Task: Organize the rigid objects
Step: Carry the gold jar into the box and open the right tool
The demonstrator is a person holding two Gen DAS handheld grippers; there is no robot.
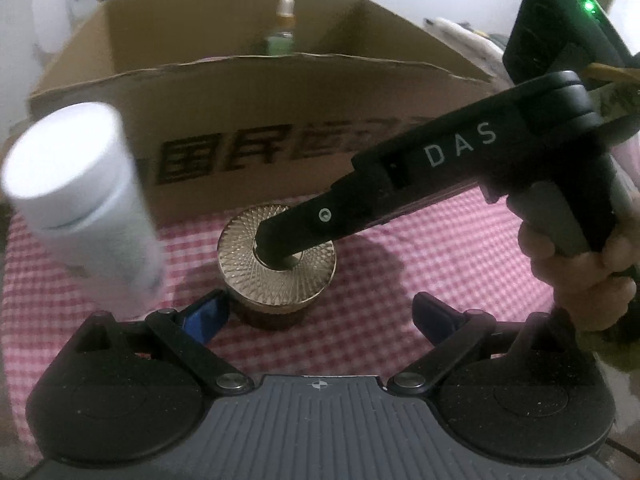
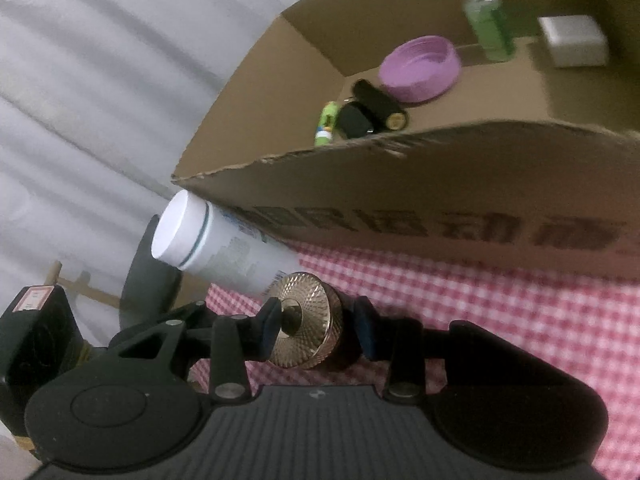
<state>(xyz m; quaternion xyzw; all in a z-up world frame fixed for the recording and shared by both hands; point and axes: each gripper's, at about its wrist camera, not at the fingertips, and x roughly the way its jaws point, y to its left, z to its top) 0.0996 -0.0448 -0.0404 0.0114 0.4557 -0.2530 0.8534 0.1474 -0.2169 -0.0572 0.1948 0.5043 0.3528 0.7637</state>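
Right wrist view: right claw (image 2: 316,330) grips the gold-lidded jar (image 2: 306,320); left claw (image 1: 320,312) gapes open around it.

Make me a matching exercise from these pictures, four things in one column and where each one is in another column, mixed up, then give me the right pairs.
Things:
1. gold lid
2. purple bowl
3. white tube
4. green bottle

Places:
A. standing upright inside the cardboard box
B. lying tilted outside the box, by its corner
C. between the right gripper fingers
D. resting on the box floor, open side up

Pairs: 1-C, 2-D, 3-B, 4-A
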